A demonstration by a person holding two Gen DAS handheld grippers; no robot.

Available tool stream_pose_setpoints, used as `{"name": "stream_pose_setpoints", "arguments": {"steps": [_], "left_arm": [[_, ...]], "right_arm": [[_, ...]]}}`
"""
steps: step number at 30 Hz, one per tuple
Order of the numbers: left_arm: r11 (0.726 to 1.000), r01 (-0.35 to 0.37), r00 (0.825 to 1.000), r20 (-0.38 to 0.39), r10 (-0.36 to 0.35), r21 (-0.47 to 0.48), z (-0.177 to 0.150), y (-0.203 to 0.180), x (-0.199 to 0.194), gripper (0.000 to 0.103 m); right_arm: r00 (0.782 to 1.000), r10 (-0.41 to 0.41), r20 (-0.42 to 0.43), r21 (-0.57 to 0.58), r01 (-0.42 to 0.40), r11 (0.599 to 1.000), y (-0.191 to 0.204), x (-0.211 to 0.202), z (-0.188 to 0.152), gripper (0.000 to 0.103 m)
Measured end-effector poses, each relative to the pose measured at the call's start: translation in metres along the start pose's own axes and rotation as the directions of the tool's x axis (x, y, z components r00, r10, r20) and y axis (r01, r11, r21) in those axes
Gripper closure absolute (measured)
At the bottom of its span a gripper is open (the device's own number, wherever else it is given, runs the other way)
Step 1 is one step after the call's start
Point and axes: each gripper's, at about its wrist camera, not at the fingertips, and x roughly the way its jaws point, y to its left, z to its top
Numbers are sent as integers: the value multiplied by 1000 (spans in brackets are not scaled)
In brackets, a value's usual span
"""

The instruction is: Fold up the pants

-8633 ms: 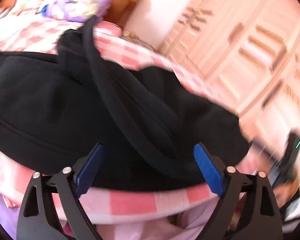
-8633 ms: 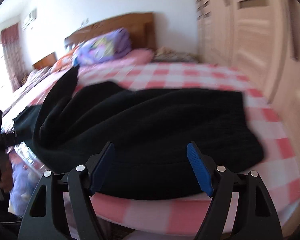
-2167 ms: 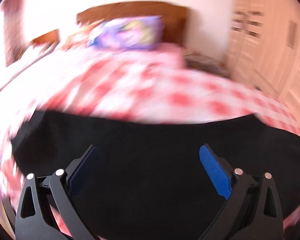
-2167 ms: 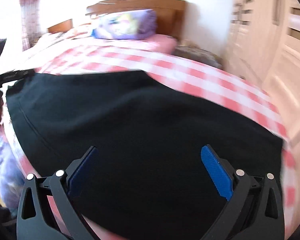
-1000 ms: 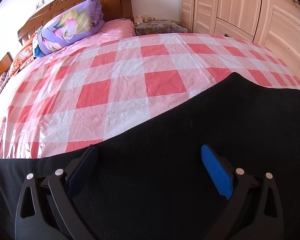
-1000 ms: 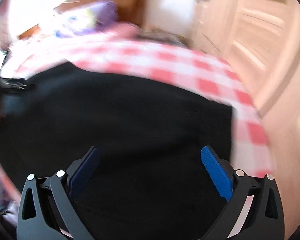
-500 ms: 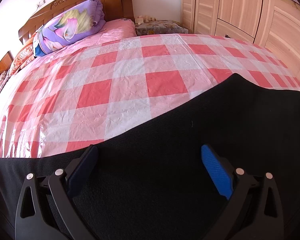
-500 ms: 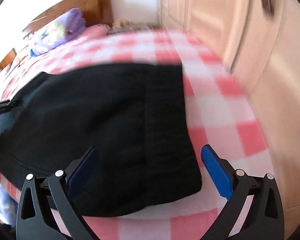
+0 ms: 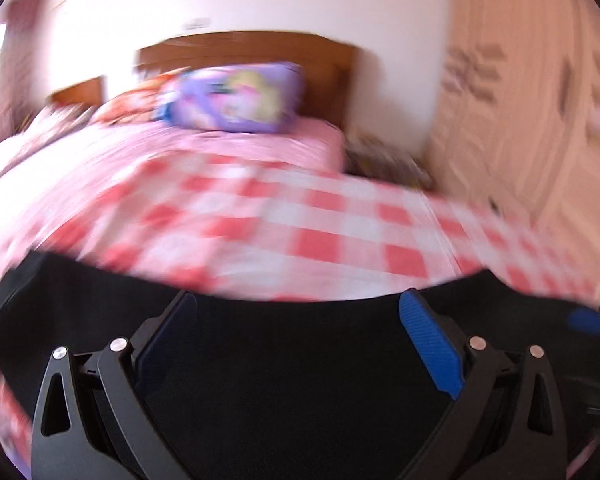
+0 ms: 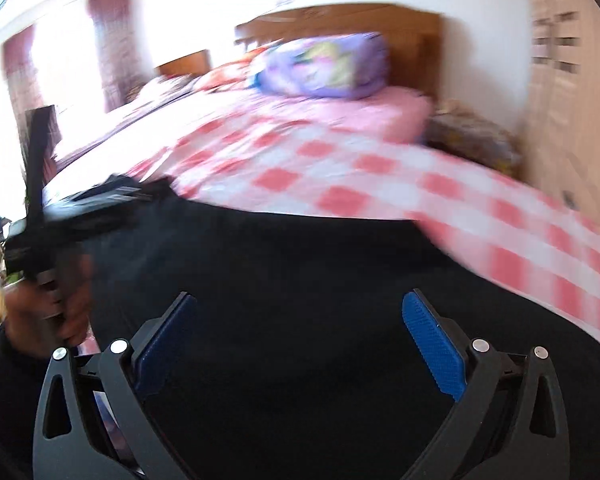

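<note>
The black pants (image 9: 291, 368) lie spread flat across the near end of the bed, filling the lower half of both views (image 10: 300, 280). My left gripper (image 9: 295, 320) is open and empty, held just above the pants. My right gripper (image 10: 300, 316) is open and empty over the pants too. In the right wrist view the left gripper's body and the hand on it (image 10: 55, 240) show at the left edge of the pants. Both views are blurred by motion.
The bed has a pink and white checked cover (image 9: 283, 216) (image 10: 340, 168). A purple pillow (image 9: 235, 96) (image 10: 324, 64) rests against the wooden headboard (image 9: 259, 52). Light wooden wardrobe doors (image 9: 540, 112) stand to the right of the bed.
Both grippers have swung: the left view tipped up and turned left, the right view swung left from the pants' right end to their middle. Both stay open.
</note>
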Motion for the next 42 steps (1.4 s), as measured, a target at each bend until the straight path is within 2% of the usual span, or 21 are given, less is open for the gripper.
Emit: {"name": "stream_pose_setpoints", "arguments": {"steps": [2,4,6,7,8,9,10,13,15,17,21,24,25,26,28,33,36,37,38,40,42], "left_arm": [[993,-49,999,13,51,-105,-13,55,-28,2],[978,-104,995,-8,104,-183,-24,105,-45,2],[948,-119,993,-55,108,-295,-33,161,-52,2],[930,-112,993,-65,96,-349,-36,182,-53,2],[891,-96,995,-73,71,-443,-41,212,-54,2],[840,-34,999,-53,6,-542,-47,243,-53,3],[808,16,999,-30,-42,-588,-49,260,-53,4],[756,105,990,-2,-140,-646,-48,287,-42,10],[723,86,987,-42,-157,-685,-49,295,-27,17],[723,45,985,-91,-149,-689,-50,295,-16,20],[734,36,983,-108,-148,-678,-50,292,-11,20],[733,14,984,-120,-130,-680,-48,302,-6,26],[726,11,984,-121,-129,-688,-49,306,-5,31],[723,-10,984,-136,-116,-691,-49,308,-3,49],[730,-33,985,-146,-92,-682,-52,310,-4,67],[733,20,989,-92,-112,-680,-63,313,-11,73],[739,-1,996,-67,-60,-674,-58,303,-22,77],[770,-23,998,-56,-17,-637,-51,290,-32,77],[826,-55,998,-33,44,-561,-38,269,-46,77],[903,-89,994,16,106,-420,-13,224,-64,77],[950,-98,991,55,119,-297,6,184,-74,77]], "right_arm": [[996,44,-77,-8,-45,999,12,36,2,4],[984,15,-180,-19,-19,1000,22,72,-8,4],[985,-24,-168,-78,11,997,37,69,-17,4],[985,-10,-173,-86,-5,996,39,68,-17,4],[983,-13,-182,-83,-2,997,38,69,-18,4],[983,-6,-182,-74,-8,997,37,69,-18,4],[985,7,-175,-61,-18,998,34,68,-18,4],[985,24,-170,-43,-32,999,30,64,-20,4],[985,17,-173,-50,-26,998,32,70,-19,4],[985,20,-173,-50,-29,998,29,73,-19,4],[985,42,-165,-28,-47,998,26,81,-13,4],[985,38,-166,-31,-44,999,26,80,-13,4],[986,39,-165,-30,-45,999,26,80,-13,4],[986,40,-164,-29,-45,999,26,79,-13,4],[986,47,-162,-22,-51,998,24,79,-13,4],[986,50,-159,-19,-54,998,23,79,-13,4],[986,56,-157,-13,-59,998,22,79,-13,4],[986,61,-156,-8,-63,998,22,79,-13,4],[986,64,-154,-5,-66,998,22,78,-13,4],[986,72,-149,5,-72,997,21,78,-13,4],[986,83,-143,17,-81,997,19,77,-13,4]]}}
